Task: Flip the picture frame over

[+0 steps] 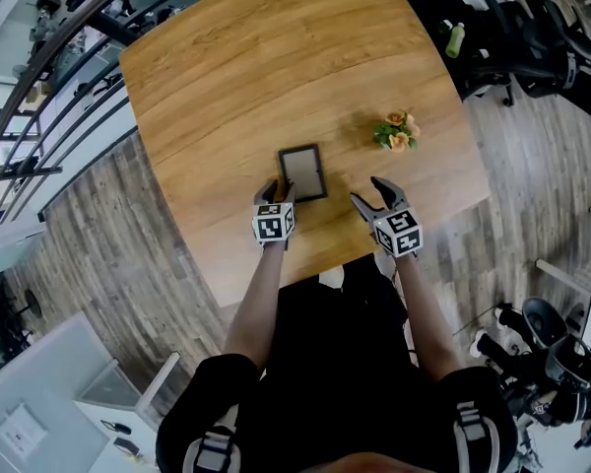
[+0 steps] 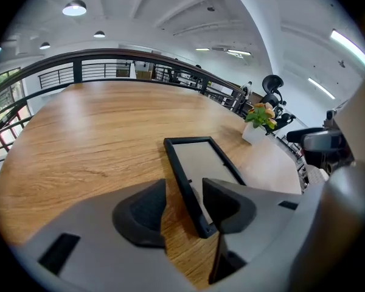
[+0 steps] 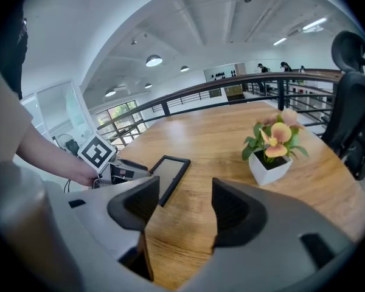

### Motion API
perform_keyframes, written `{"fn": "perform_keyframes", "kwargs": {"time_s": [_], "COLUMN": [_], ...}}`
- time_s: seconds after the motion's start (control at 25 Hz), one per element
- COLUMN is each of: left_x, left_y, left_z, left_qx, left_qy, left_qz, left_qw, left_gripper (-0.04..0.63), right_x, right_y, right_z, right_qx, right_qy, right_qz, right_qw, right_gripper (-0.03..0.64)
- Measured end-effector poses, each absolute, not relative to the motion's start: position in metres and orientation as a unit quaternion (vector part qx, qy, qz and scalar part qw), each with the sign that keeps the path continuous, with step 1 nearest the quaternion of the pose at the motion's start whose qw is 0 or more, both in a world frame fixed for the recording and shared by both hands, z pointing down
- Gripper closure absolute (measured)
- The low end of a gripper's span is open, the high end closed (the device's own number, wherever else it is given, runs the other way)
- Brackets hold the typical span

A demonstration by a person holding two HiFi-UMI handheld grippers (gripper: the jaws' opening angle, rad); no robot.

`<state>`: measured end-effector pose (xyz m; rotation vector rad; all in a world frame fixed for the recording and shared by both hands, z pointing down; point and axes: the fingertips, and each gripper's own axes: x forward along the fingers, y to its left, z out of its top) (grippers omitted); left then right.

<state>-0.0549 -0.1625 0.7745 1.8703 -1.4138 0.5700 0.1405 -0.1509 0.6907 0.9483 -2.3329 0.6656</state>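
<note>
A black picture frame (image 1: 303, 172) lies flat on the wooden table (image 1: 236, 67), near its front edge. My left gripper (image 1: 279, 193) is at the frame's near left corner. In the left gripper view the frame (image 2: 204, 163) has its left rail running between the jaws of this gripper (image 2: 184, 191); bare wood shows between the left pad and the rail, so it stands open. My right gripper (image 1: 366, 189) hovers open just right of the frame with nothing between its fingers. In the right gripper view the frame (image 3: 170, 172) lies ahead to the left of the right gripper (image 3: 184, 193).
A small potted flower (image 1: 397, 132) in a white pot (image 3: 267, 169) stands to the right of the frame. Office chairs (image 1: 532, 28) and a green bottle (image 1: 456, 39) are past the table's far right corner. A railing (image 1: 39, 77) runs along the left.
</note>
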Motion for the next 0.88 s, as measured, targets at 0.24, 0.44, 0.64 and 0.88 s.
{"fn": "perform_keyframes", "kwargs": {"time_s": [0.24,0.44,0.64,0.88], "left_x": [-0.059,-0.058,-0.063,-0.07], "left_y": [-0.164,-0.164,-0.162,-0.163], "left_z": [0.779,0.777,0.778,0.778], "left_qx": [0.709,0.7,0.682,0.66], "left_qy": [-0.563,-0.573,-0.583,-0.601], "left_qz": [0.229,0.216,0.194,0.179], "left_qw": [0.358,0.366,0.398,0.414], "left_gripper": [0.419,0.499,0.517,0.535], "right_x": [0.149,0.149,0.144,0.136], "right_y": [-0.154,-0.157,-0.153,-0.145], "right_z": [0.693,0.69,0.693,0.693], "right_qx": [0.349,0.349,0.346,0.344], "right_qy": [-0.862,-0.864,-0.865,-0.865], "right_qz": [0.246,0.242,0.246,0.248], "right_qw": [0.273,0.271,0.268,0.268], "right_gripper": [0.348,0.348,0.348,0.35]}}
